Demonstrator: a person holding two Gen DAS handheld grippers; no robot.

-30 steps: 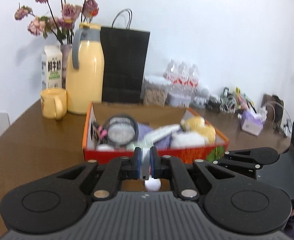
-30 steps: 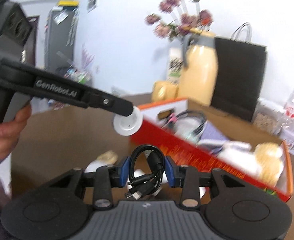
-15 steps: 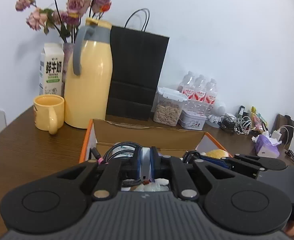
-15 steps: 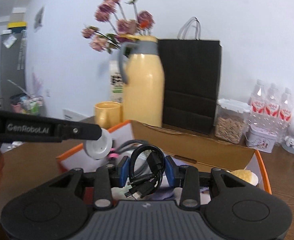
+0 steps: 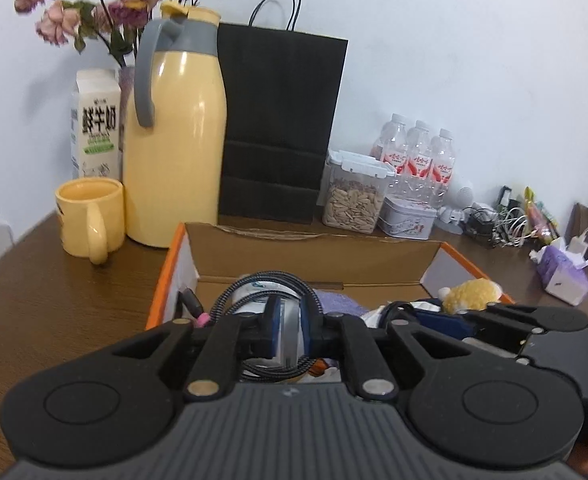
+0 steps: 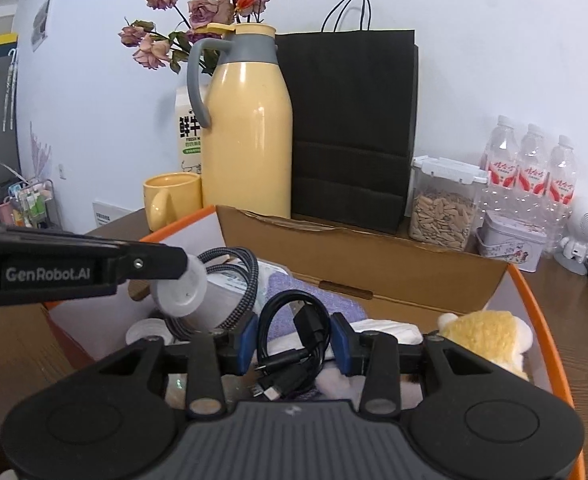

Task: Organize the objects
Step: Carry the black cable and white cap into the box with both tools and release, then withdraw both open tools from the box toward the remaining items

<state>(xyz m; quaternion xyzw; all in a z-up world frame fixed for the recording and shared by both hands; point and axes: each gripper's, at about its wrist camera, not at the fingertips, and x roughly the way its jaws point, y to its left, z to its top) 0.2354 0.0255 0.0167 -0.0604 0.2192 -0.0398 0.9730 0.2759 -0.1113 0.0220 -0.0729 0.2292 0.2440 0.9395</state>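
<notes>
**Cable bundle over the box**

My right tool (image 6: pixel 292 343) has the black cable bundle (image 6: pixel 294 344) between its blue pads, above the orange-rimmed cardboard box (image 6: pixel 374 256). The jaws have just been easing apart, though the coil sits between them. From the left, the left tool (image 6: pixel 181 268) reaches in, pinching a white round-ended cylinder (image 6: pixel 189 294) beside a braided cable (image 6: pixel 245 280). A yellow plush toy (image 6: pixel 484 336) lies in the box to the right. Behind stand a yellow thermos (image 6: pixel 249 128), a black paper bag (image 6: pixel 354 120) and a yellow mug (image 6: pixel 169 196) on the worktop (image 6: pixel 574 320).
</notes>
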